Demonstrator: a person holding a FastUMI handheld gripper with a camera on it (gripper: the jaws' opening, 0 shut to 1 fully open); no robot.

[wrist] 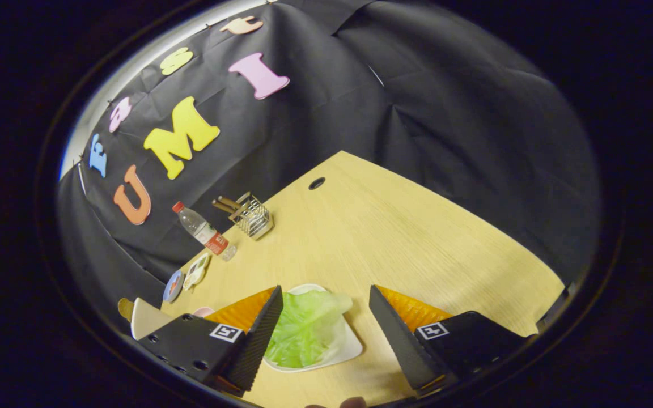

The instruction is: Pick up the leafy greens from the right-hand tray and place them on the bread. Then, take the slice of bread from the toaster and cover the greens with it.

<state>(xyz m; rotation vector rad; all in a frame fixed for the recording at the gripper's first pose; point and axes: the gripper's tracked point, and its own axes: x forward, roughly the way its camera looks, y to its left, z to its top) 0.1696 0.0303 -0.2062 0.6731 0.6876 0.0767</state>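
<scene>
Here your gripper point(325, 317) hangs released over crinkled greens point(302, 334) on a white tray point(349, 347); a bottle point(204, 231) and wire rack point(253, 218) line the table's point(417, 243) far edge.

Scene moderately lit; the bench point(394, 238) reads evenly bright with a soft sheen toward its far corner at 12 o'clock. Booth wall dark, folds faintly visible. Shadows soft; the tool point(326, 331), fingers spread apart, is dim on its inner faces. Leafy greens point(304, 331) are slightly overexposed. Strong fisheye bending at the rim; bottle point(203, 231) leans. Focus acceptable, edges softer.
</scene>
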